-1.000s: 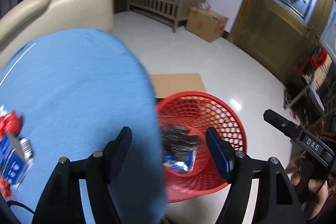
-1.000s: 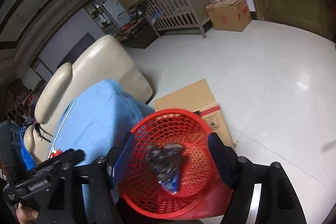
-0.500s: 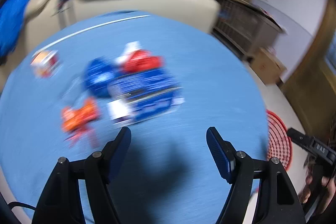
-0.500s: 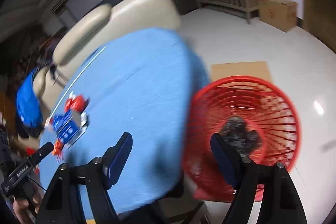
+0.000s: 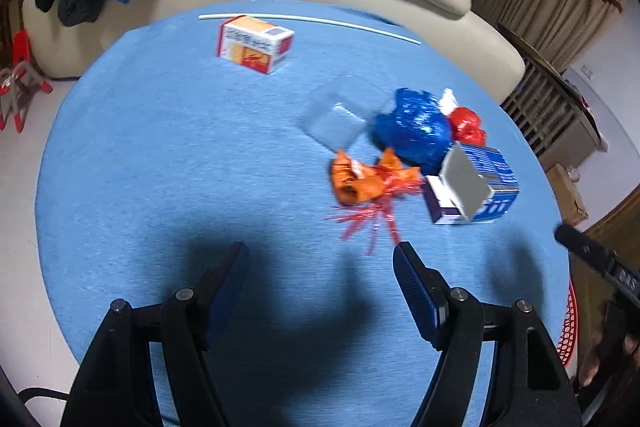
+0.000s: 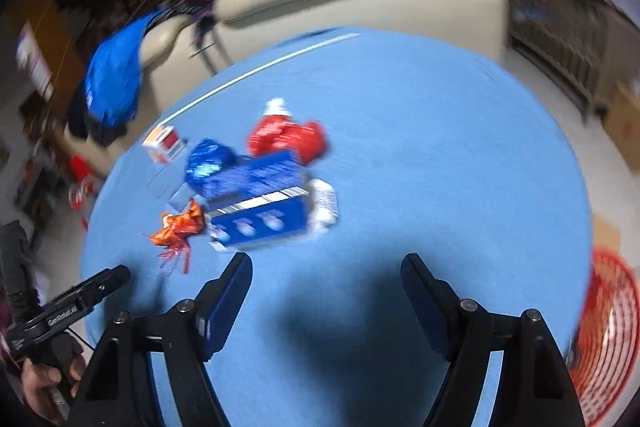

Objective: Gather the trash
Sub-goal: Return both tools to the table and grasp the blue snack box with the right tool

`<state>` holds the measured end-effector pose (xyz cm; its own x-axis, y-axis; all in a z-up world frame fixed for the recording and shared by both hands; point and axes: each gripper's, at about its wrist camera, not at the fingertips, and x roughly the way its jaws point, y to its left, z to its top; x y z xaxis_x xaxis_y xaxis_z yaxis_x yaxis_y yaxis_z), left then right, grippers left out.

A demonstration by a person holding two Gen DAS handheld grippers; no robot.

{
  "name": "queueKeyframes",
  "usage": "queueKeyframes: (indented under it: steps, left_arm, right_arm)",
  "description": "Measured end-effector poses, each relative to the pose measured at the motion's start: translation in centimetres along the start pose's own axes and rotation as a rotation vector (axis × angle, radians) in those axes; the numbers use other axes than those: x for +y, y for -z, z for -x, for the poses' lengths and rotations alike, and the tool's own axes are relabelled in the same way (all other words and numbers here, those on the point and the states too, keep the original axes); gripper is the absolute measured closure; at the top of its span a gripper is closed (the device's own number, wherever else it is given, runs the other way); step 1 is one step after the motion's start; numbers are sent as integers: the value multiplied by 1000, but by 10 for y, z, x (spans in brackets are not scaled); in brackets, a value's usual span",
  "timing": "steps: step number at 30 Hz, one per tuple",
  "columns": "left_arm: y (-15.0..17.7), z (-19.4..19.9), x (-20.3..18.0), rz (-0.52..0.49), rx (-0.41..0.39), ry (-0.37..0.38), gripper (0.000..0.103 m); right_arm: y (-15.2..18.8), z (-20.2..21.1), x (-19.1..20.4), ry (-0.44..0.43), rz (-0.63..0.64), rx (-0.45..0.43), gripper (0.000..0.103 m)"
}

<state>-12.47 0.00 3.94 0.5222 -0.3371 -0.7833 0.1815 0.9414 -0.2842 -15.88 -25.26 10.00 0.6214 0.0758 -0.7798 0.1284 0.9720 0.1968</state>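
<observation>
Basket (image 6: 608,327) red, at table edge, contents unseen; both grippers' fingers apart, empty.

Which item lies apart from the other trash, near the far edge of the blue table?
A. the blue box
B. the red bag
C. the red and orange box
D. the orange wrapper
C: the red and orange box sits alone near the far edge of the table, away from the cluster.

Each gripper, the left gripper (image 5: 320,267) and the right gripper (image 6: 326,279), is a black frame with round silver screws and two dark blue ribbed pads. White lettering marks the black handle.
</observation>
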Motion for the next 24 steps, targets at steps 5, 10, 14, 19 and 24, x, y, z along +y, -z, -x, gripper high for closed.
queueKeyframes:
  steps: [5, 10, 14, 19, 24]
  left_arm:
    - [-3, 0, 14, 35, 1, -1, 28]
    - [-5, 1, 21, 46, -1, 1, 28]
    - [-4, -1, 21, 42, 5, 2, 28]
    - [-5, 3, 31, 54, -7, -7, 28]
    - [-9, 12, 48, 78, -32, -51, 28]
  right_arm:
    - [-22, -29, 45, 28, 169, 1, 23]
    - [-46, -52, 41, -7, 102, 7, 23]
    - [-57, -75, 19, -63, -23, 48, 23]
    - [-20, -80, 16, -474, -206, 204, 23]
    - [23, -46, 42, -540, -95, 226, 23]
